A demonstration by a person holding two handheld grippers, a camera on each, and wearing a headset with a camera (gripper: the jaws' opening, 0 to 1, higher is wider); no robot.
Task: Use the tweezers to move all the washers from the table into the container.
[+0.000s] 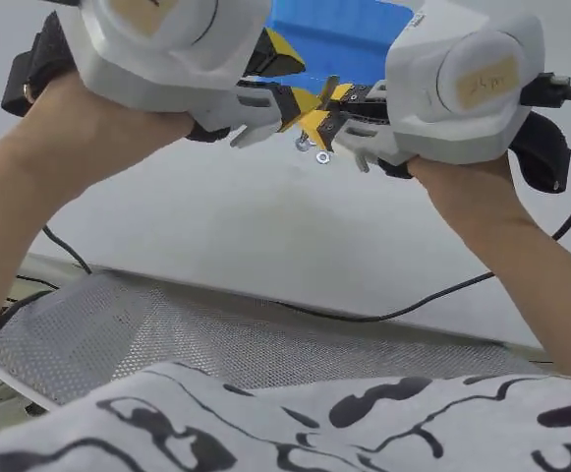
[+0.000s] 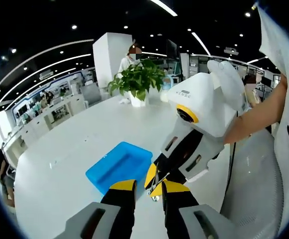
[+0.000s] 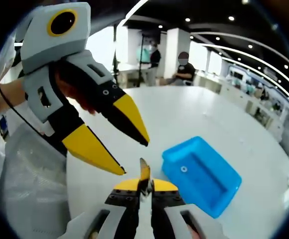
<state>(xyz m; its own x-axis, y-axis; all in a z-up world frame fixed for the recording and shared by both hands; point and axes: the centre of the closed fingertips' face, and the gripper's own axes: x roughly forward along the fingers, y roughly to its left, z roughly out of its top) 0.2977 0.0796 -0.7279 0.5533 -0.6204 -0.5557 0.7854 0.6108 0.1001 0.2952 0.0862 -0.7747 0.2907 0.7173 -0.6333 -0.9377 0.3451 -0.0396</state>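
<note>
Glossy plastic container [image 3: 210, 185], matt table [image 1: 265, 246]

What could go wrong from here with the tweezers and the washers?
1. The tweezers sit in the shut jaws of the right gripper with little of them showing. They may twist or slip when pressed down.
2. The left gripper has its jaws open right beside the tweezers and could knock them.
3. The washers are small and lie flat on the table. A poor pinch may flick one away from the container.

The left gripper [image 3: 134, 157] has its jaws spread apart. The right gripper [image 3: 144, 188], tip to tip with it, is pinched on the tweezers [image 3: 144, 172].
</note>
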